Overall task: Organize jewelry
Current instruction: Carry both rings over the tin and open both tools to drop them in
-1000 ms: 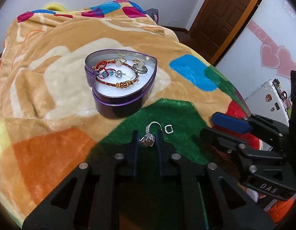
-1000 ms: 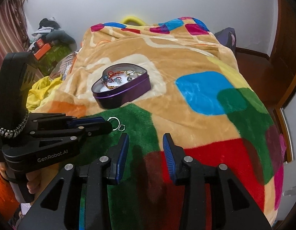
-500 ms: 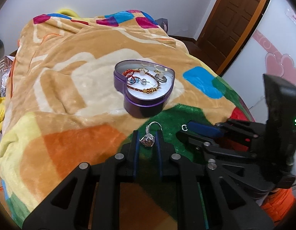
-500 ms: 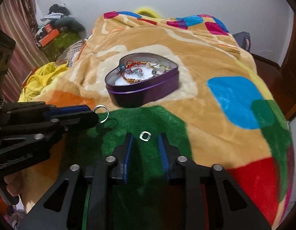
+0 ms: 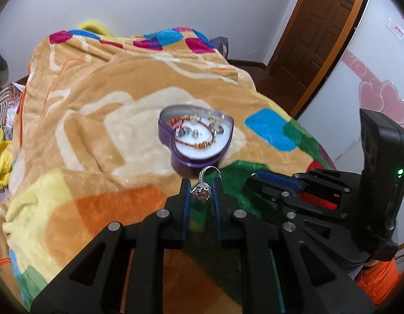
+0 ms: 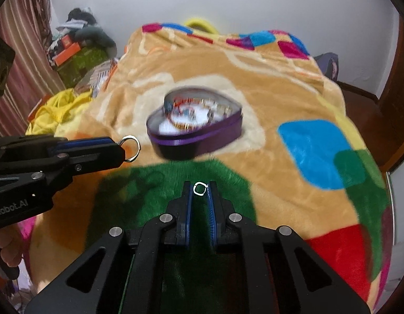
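Note:
A purple heart-shaped tin [image 5: 202,154] with a white lining holds a red beaded bracelet and earrings on the blanket; it also shows in the right wrist view [image 6: 196,136]. My left gripper [image 5: 201,192] is shut on a silver ring with a large stone [image 5: 202,192], held above the blanket just in front of the tin; the ring shows in the right wrist view [image 6: 130,147]. My right gripper [image 6: 200,189] is shut on a small silver ring [image 6: 200,189] over the green patch. The right gripper shows in the left wrist view [image 5: 275,180].
A patterned fleece blanket [image 5: 97,120] covers the bed. A brown door [image 5: 314,34] stands at the back right. Clothes and boxes [image 6: 76,47] are piled to the left of the bed. Yellow fabric [image 6: 55,110] lies at the bed's left edge.
My right gripper has closed on the small ring on the green patch. My left gripper has lifted and pulled back with the stone ring still held.

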Demonstrator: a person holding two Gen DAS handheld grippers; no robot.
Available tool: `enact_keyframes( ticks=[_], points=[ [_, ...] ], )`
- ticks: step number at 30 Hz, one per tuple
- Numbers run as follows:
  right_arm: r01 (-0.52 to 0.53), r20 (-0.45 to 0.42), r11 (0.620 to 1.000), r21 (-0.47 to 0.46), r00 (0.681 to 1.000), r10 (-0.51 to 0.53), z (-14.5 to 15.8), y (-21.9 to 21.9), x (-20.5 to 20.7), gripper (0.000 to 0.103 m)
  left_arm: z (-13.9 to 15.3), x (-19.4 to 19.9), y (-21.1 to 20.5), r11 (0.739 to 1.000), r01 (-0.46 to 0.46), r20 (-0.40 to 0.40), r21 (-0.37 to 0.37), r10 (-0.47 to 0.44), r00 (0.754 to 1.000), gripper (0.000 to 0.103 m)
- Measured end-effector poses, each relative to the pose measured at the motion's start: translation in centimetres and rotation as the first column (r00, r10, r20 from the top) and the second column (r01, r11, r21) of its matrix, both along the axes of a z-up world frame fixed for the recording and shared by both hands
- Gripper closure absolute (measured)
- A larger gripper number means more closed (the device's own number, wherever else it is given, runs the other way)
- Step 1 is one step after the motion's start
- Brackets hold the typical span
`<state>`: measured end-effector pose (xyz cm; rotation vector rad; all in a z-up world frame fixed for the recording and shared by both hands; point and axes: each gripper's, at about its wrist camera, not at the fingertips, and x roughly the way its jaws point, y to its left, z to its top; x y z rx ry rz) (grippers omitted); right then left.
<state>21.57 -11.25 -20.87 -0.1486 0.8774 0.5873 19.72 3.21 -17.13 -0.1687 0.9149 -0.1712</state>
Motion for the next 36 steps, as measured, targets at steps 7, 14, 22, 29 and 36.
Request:
enact_keyframes(
  ticks=[7, 14, 22, 29, 36],
  points=[
    [0.031, 0.083, 0.998, 0.056, 0.996, -0.036, 3.7, -1.0, 0.3, 0.093, 2.6, 0.4, 0.6, 1.000, -0.016, 0.069, 0.005, 0.016, 0.997, 0.088],
    [0.036, 0.163, 0.993, 0.109, 0.985, -0.053, 6.8, -1.3, 0.3, 0.093, 4.5, 1.4, 1.3, 0.999, -0.033, 0.122, 0.009, 0.032, 0.992, 0.088],
    [0.027, 0.200, 0.989, 0.144, 0.978, -0.056, 8.0, -0.7, 1.7, 0.093, 5.1, 2.9, 1.8, 0.999, -0.037, 0.146, 0.002, 0.036, 0.989, 0.088],
    [0.019, 0.164, 0.993, 0.120, 0.986, -0.039, 6.3, 0.4, 3.4, 0.093, 4.1, 4.8, 2.0, 1.000, -0.027, 0.123, -0.016, 0.029, 0.992, 0.088],
    [-0.001, 0.104, 0.997, 0.078, 0.995, -0.007, 3.7, 1.8, 5.0, 0.093, 1.7, 7.2, 1.9, 1.000, -0.006, 0.064, -0.025, 0.007, 0.998, 0.088]
  ],
)
